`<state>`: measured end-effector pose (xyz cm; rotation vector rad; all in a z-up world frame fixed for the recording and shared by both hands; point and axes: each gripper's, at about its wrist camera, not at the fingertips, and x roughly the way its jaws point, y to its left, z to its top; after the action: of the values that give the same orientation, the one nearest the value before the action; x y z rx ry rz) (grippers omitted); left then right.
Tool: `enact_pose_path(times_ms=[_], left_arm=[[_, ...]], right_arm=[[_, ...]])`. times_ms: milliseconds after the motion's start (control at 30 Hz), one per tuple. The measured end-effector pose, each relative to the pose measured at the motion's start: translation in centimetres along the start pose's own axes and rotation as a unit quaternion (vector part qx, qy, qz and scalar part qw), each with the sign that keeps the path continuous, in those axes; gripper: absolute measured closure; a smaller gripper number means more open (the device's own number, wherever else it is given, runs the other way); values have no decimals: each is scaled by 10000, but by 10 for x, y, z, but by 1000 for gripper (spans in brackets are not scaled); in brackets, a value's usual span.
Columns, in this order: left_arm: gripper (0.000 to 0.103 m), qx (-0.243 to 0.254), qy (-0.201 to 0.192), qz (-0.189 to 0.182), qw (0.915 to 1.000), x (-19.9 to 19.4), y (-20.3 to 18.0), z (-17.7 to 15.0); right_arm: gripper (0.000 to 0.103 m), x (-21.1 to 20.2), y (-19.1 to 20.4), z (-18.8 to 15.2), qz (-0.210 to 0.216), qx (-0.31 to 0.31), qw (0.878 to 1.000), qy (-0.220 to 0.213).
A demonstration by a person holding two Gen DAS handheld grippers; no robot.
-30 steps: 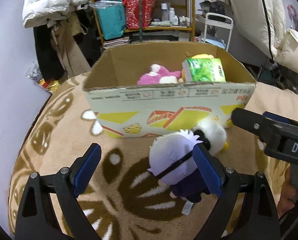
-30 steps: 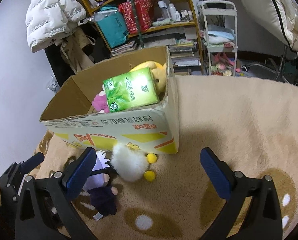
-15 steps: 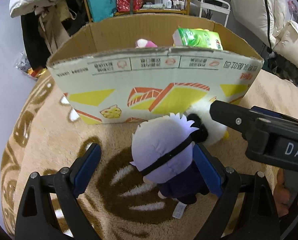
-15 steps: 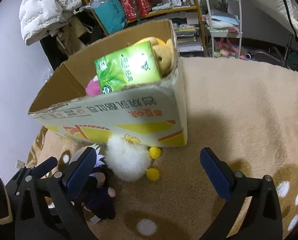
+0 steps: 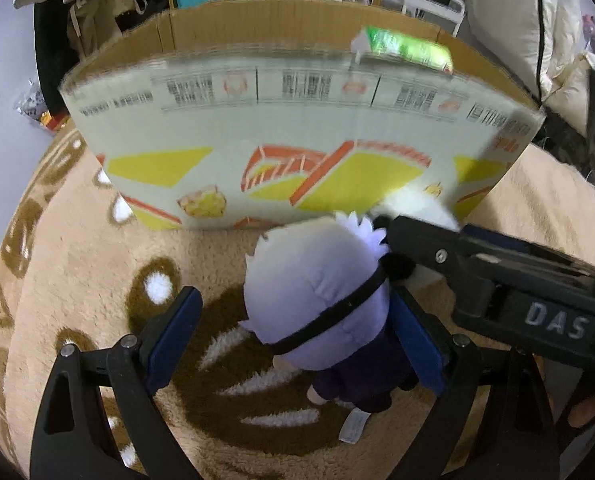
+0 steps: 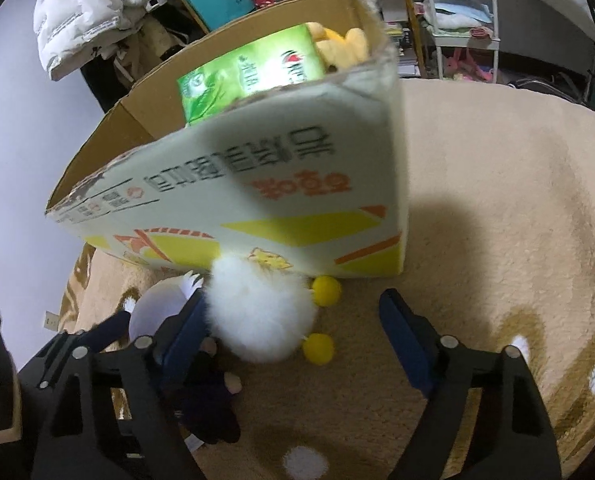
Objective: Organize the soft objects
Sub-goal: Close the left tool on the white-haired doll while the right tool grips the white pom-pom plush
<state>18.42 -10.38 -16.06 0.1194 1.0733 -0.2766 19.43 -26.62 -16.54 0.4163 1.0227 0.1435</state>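
- The doll [image 5: 321,304] with the pale purple head and dark clothes lies on the rug [image 5: 77,248], right in front of the box [image 5: 297,128].
- The left gripper [image 5: 293,340] is wide open. The doll sits between its two blue pads, close to the right pad and maybe touching it. There is a gap on the left side.
- The white fluffy toy [image 6: 257,316] with two yellow balls lies on the rug too, touching the front wall of the box near its right corner. It is just beside the doll.
- The right gripper [image 6: 293,344] is open as well. The fluffy toy is between its pads, pressed against the left pad. The right pad is well apart from it.
- The left finger [image 6: 185,336] of the right gripper is between the doll and the fluffy toy.
- In the box there is a green pack [image 6: 249,72] at the right end, by the front wall, and a yellow soft toy [image 6: 341,46] behind it.
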Motion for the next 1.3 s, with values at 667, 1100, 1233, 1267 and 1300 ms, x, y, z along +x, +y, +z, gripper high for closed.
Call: enact_pose_path(times_ms=[667, 1100, 1233, 1267, 1300], left_arm=[[39, -174, 78, -356, 9992, 7, -7, -6], [40, -271, -10, -126, 9996, -16, -3, -9], [40, -396, -108, 13, 9992, -25, 5, -10], [40, -424, -157, 63, 9990, -29, 7, -11], [40, -436, -216, 124, 9987, -32, 8, -11]], right_arm=[[68, 4, 26, -9, 227, -535, 9982, 172], [71, -14, 28, -10, -18, -723, 9973, -109], [71, -24, 24, -9, -66, -687, 9974, -228], [71, -27, 24, -9, -70, -694, 9972, -279], [71, -29, 25, -9, -75, -698, 9970, -318]])
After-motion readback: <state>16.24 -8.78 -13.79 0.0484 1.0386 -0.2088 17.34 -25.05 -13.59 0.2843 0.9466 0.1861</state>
